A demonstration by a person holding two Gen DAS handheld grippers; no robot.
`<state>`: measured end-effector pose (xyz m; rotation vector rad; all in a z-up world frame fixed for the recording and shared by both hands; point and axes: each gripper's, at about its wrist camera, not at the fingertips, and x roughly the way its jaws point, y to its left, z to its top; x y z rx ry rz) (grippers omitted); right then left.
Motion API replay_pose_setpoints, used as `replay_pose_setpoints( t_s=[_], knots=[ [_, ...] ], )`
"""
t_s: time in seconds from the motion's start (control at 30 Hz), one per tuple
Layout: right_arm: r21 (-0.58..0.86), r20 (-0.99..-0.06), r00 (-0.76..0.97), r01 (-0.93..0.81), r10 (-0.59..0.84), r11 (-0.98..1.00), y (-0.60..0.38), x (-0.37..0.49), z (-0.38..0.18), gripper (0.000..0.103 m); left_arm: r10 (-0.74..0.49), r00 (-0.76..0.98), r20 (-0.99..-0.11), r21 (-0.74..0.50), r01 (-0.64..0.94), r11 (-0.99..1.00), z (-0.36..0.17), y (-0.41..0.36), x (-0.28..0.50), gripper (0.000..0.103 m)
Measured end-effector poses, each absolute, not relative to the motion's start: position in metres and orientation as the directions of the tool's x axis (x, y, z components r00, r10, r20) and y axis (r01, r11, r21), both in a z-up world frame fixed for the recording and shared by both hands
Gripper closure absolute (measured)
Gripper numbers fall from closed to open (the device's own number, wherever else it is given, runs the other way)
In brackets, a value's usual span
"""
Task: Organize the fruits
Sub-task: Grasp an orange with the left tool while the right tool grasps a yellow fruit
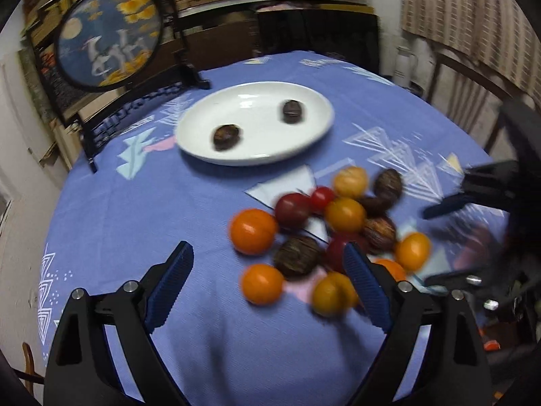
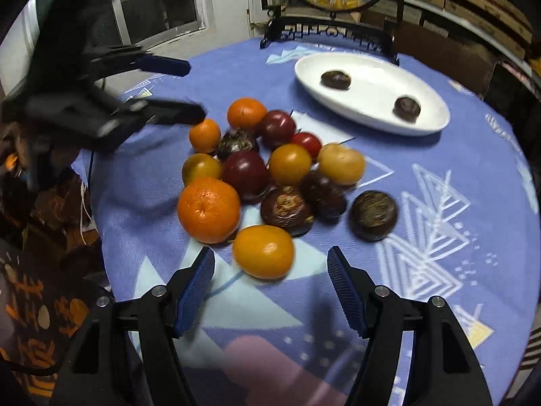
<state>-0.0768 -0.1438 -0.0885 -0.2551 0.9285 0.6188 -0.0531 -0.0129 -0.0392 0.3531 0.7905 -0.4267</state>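
— Both my grippers, left (image 1: 267, 270) and right (image 2: 270, 275), gape empty. Where's the fruit?
— Pile (image 2: 280, 169) at twelve o'clock, plate (image 2: 436, 121) at one. Straddle one, clamp gently.

Your light is dim and warm, indoor, and the white plate (image 1: 257, 123) throws soft glare off its rim. Motion blur smears the fruit pile (image 1: 338, 233) in your left wrist view; the right wrist view is a bit sharper, though the left gripper (image 2: 169, 88) streaks there. Soft shadows pool under the fruit. Both fisheyes bend the tablecloth (image 2: 439, 203) and darken at the corners
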Motion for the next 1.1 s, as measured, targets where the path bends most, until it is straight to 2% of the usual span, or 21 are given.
replay_pose_setpoints(
  t_s=[0.07, 0.1, 0.47, 0.5, 0.57, 0.63, 0.73, 0.83, 0.9, 1.1],
  knots=[
    [0.044, -0.821, 0.433, -0.601, 0.371, 0.798, -0.14, -0.075, -0.096, 0.059, -0.257, 0.616, -0.745, 0.148, 0.528, 0.836, -0.042, -0.022, -0.066, 0.015],
    [0.043, -0.831, 0.416, -0.614, 0.37, 0.788, -0.137, -0.074, -0.1, 0.062, -0.266, 0.608, -0.748, 0.155, 0.549, 0.821, -0.044, -0.029, -0.073, 0.015],
    [0.053, -0.815, 0.472, -0.518, 0.337, 0.854, -0.18, -0.088, -0.096, 0.062, -0.318, 0.581, -0.749, 0.212, 0.666, 0.715, -0.063, -0.077, -0.103, 0.015],
    [0.056, -0.814, 0.473, -0.515, 0.338, 0.855, -0.182, -0.088, -0.097, 0.062, -0.31, 0.576, -0.756, 0.222, 0.673, 0.706, -0.066, -0.081, -0.104, 0.017],
    [0.061, -0.813, 0.472, -0.512, 0.34, 0.857, -0.184, -0.086, -0.099, 0.062, -0.283, 0.567, -0.774, 0.249, 0.683, 0.686, -0.075, -0.088, -0.104, 0.03],
    [0.065, -0.813, 0.47, -0.514, 0.344, 0.855, -0.183, -0.086, -0.1, 0.062, -0.261, 0.542, -0.799, 0.248, 0.692, 0.678, -0.084, -0.092, -0.102, 0.039],
    [0.07, -0.809, 0.469, -0.52, 0.354, 0.851, -0.18, -0.087, -0.1, 0.062, -0.23, 0.553, -0.801, 0.278, 0.683, 0.675, -0.094, -0.093, -0.099, 0.044],
    [0.069, -0.805, 0.473, -0.525, 0.358, 0.848, -0.177, -0.085, -0.098, 0.062, -0.246, 0.546, -0.801, 0.238, 0.667, 0.706, -0.086, -0.086, -0.094, 0.057],
    [0.066, -0.798, 0.484, -0.52, 0.358, 0.851, -0.178, -0.085, -0.095, 0.062, -0.289, 0.512, -0.809, 0.158, 0.663, 0.731, -0.079, -0.077, -0.087, 0.057],
    [0.079, -0.79, 0.495, -0.503, 0.361, 0.861, -0.181, -0.082, -0.091, 0.062, -0.315, 0.543, -0.778, 0.147, 0.645, 0.75, -0.066, -0.066, -0.086, 0.057]
  ],
)
